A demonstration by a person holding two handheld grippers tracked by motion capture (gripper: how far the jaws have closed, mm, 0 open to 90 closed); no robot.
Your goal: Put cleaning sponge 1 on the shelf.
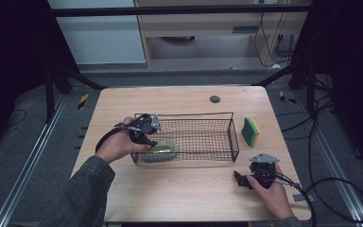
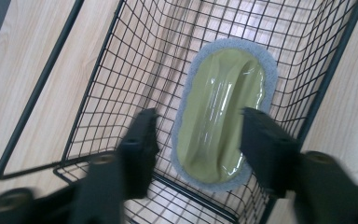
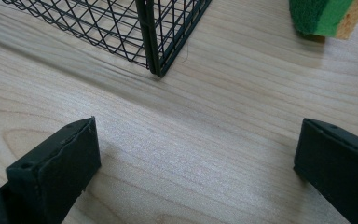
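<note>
A grey-rimmed scrubbing pad with a glossy yellow-green top (image 2: pixel 219 121) lies on the floor of a black wire basket (image 2: pixel 121 60), at the basket's left end (image 1: pixel 163 147). My left gripper (image 2: pixel 198 140) hangs over that end (image 1: pixel 149 139). Its jaws stand apart on either side of the pad and grip nothing. My right gripper (image 3: pixel 196 154) rests low over the table near the front right (image 1: pixel 238 179). It is wide open, with bare wood between its jaws. A green and yellow sponge (image 1: pixel 250 131) stands on edge to the right of the basket.
The basket (image 1: pixel 189 114) spans the middle of the wooden table. Its near right corner (image 3: pixel 149 32) lies just ahead of the right gripper, with the sponge (image 3: pixel 328 16) beyond to the right. A small dark disc (image 1: pixel 214 99) sits near the far edge. Cables trail off the front right.
</note>
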